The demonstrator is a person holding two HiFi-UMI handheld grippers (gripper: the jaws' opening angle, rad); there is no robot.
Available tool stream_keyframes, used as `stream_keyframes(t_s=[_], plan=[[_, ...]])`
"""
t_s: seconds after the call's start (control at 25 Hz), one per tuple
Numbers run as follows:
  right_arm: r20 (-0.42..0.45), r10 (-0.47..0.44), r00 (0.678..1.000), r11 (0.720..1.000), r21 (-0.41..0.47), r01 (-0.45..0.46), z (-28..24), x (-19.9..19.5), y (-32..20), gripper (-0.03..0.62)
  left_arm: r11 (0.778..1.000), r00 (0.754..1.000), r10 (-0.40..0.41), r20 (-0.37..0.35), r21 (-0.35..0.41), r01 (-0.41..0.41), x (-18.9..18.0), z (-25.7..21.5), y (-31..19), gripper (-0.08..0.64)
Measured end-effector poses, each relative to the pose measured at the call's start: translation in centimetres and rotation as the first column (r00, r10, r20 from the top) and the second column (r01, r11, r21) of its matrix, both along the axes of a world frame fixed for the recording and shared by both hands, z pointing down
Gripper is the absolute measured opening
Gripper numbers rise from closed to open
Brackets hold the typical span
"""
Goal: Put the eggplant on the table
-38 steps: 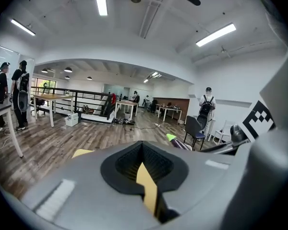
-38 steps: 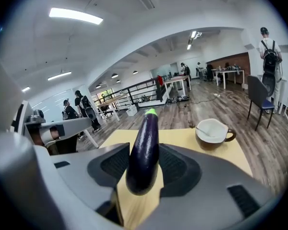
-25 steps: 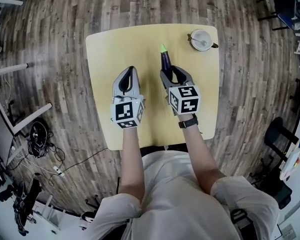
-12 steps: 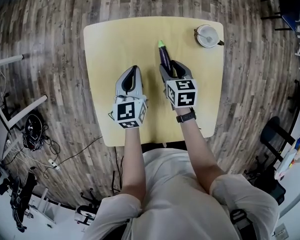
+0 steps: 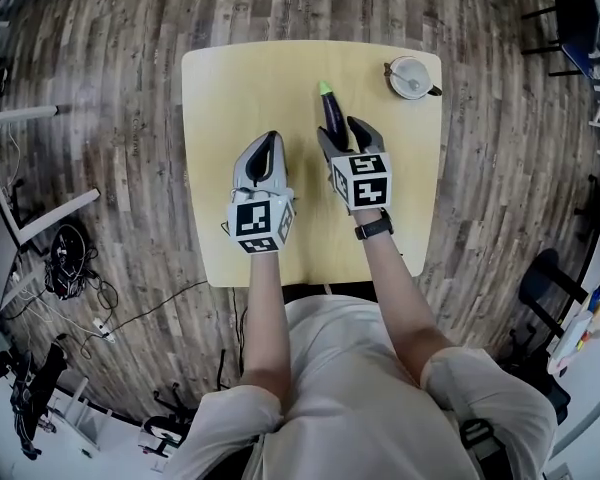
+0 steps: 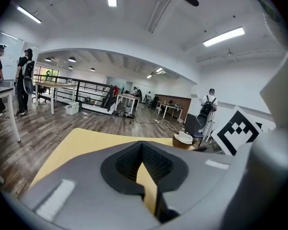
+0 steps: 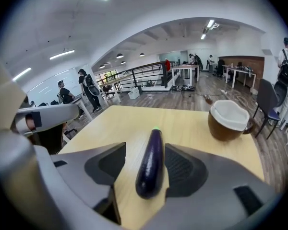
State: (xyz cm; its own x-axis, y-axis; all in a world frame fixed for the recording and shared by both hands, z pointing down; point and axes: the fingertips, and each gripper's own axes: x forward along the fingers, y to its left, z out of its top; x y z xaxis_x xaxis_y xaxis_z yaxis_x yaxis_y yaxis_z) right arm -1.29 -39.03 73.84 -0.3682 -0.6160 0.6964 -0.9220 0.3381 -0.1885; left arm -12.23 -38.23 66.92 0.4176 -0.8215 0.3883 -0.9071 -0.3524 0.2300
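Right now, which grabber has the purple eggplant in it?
The right gripper: the eggplant lies between its opening jaws. The left gripper is shut and empty.

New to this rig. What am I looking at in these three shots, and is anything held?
No robot: a person holds a tongs tool in each hand. One shot comes from a camera on the person's head, looking down; the other two ride on the tools, looking along their tongs. On the yellow table lie an eggplant and a brown cup. The left tongs are shut and empty. The right tongs are opening, with the eggplant resting on the table between them, not clamped.
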Motion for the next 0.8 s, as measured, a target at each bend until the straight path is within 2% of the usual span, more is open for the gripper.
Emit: stream_keyframes(t_s=[0.12, 0.36, 0.64, 0.8], plan=[[-0.001, -0.003, 1.000, 0.999, 0.040, 0.004, -2.1, 0.3, 0.2, 0.230, 1.000, 1.000, -0.013, 0.000, 0.011, 0.013, 0.0, -1.4, 0.5, 0.005], [-0.004, 0.028, 1.000, 0.991, 0.128, -0.027, -7.4, 1.8, 1.8, 0.230, 0.999, 0.996, -0.042, -0.072, 0.018, 0.043, 0.3, -5.2, 1.6, 0.005], [0.018, 0.057, 0.998, 0.969, 0.238, -0.060, -13.5, 4.7, 3.6, 0.228, 0.997, 0.999, -0.036, 0.000, 0.071, 0.035, 1.1, -10.1, 3.9, 0.005], [0.040, 0.066, 0.997, 0.951, 0.300, -0.075, -17.2, 5.9, 5.3, 0.185, 0.992, 0.999, -0.040, 0.030, 0.118, 0.036, 1.1, -13.1, 5.9, 0.005]])
